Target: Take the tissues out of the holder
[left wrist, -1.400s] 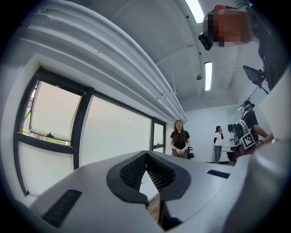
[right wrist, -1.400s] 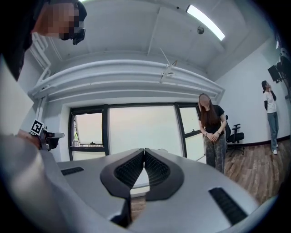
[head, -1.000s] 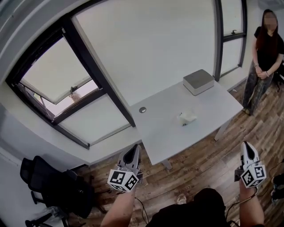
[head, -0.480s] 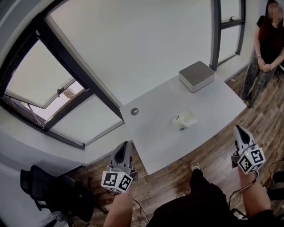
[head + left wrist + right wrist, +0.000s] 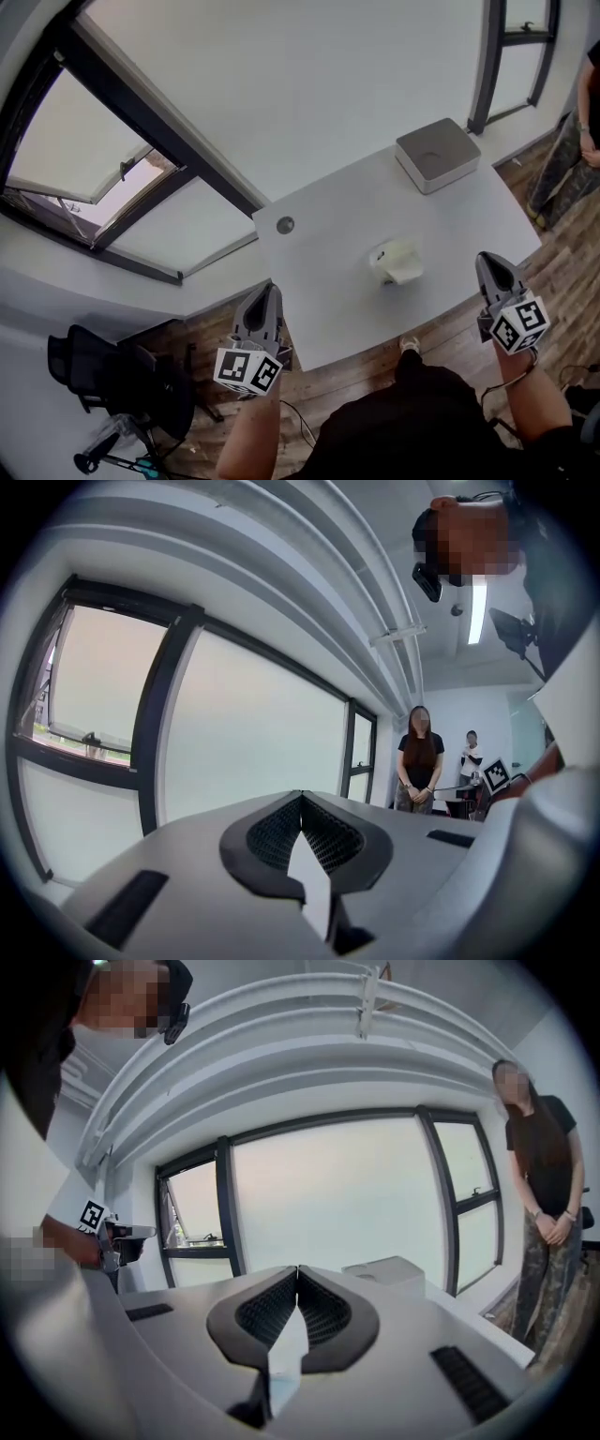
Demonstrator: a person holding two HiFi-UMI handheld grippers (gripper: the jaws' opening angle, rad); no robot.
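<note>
On the white table (image 5: pixel 337 281) a small white tissue holder with crumpled tissue (image 5: pixel 396 262) lies near the middle. It is too small to tell the tissue from the holder. My left gripper (image 5: pixel 267 292) is shut and empty, held over the table's front left corner. My right gripper (image 5: pixel 488 263) is shut and empty too, over the table's front right edge, to the right of the holder. In the left gripper view the jaws (image 5: pixel 300 795) meet at their tips. The right gripper view shows the same (image 5: pixel 298 1267), pointing over the table.
A grey box (image 5: pixel 437 155) (image 5: pixel 389 1268) stands at the table's far right corner. A round cable hole (image 5: pixel 285 225) sits at the far left. A person (image 5: pixel 589 103) (image 5: pixel 542 1176) stands right of the table. A black chair (image 5: pixel 112 375) is on the wooden floor, left.
The head view has shifted, so the table now sits closer and more central. Both grippers have come up to the table's front edge. Both stay shut.
</note>
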